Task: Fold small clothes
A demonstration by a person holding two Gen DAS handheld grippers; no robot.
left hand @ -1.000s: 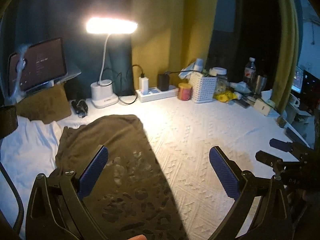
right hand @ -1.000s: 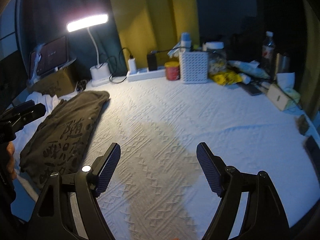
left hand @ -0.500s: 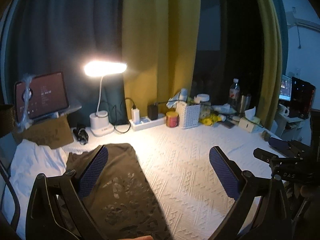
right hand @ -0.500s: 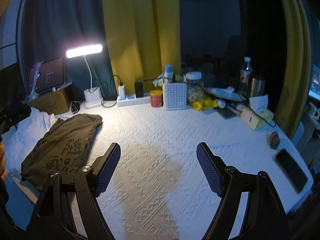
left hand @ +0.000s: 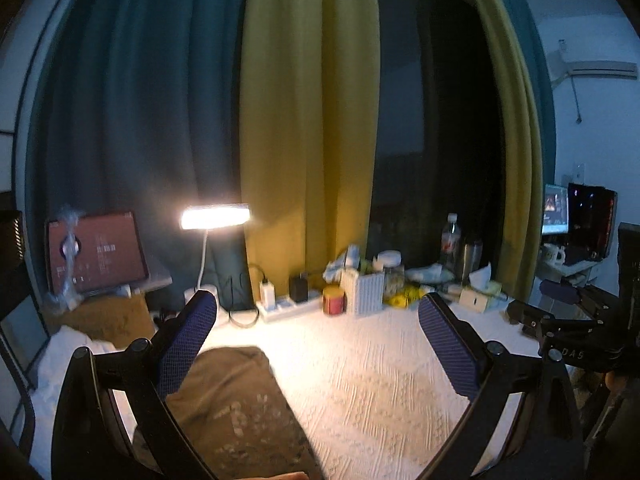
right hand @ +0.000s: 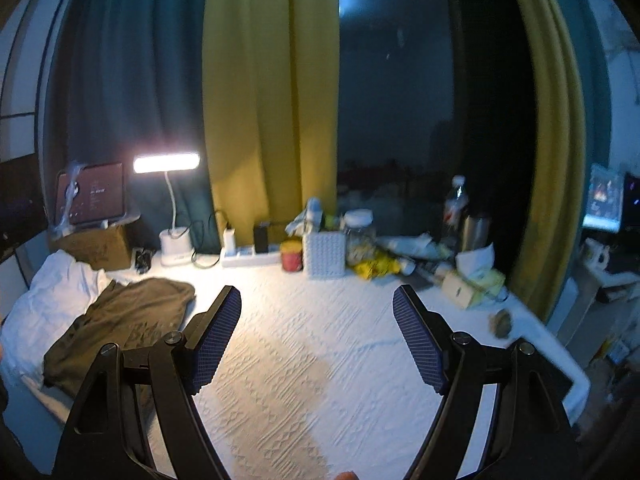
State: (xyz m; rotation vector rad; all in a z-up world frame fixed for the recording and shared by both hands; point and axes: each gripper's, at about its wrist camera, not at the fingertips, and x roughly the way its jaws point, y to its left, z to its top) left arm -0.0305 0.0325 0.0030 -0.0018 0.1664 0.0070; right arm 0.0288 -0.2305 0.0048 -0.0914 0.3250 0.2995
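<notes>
Pretty clearly someone's bedroom or a small room at home, after dark. Long teal and mustard curtains (right hand: 264,100) hang over a black window, and a desk lamp (right hand: 166,162) lights a table under a white textured cloth (right hand: 320,340). The back edge is everyday clutter: a power strip (right hand: 250,256) with chargers, a tablet (right hand: 91,198) propped on a cardboard box, a tissue box (right hand: 474,284), a water bottle (right hand: 456,200), a jar, a white basket. Off to the right, glowing computer screens (left hand: 576,216) and an air conditioner (left hand: 600,68) up on the wall
</notes>
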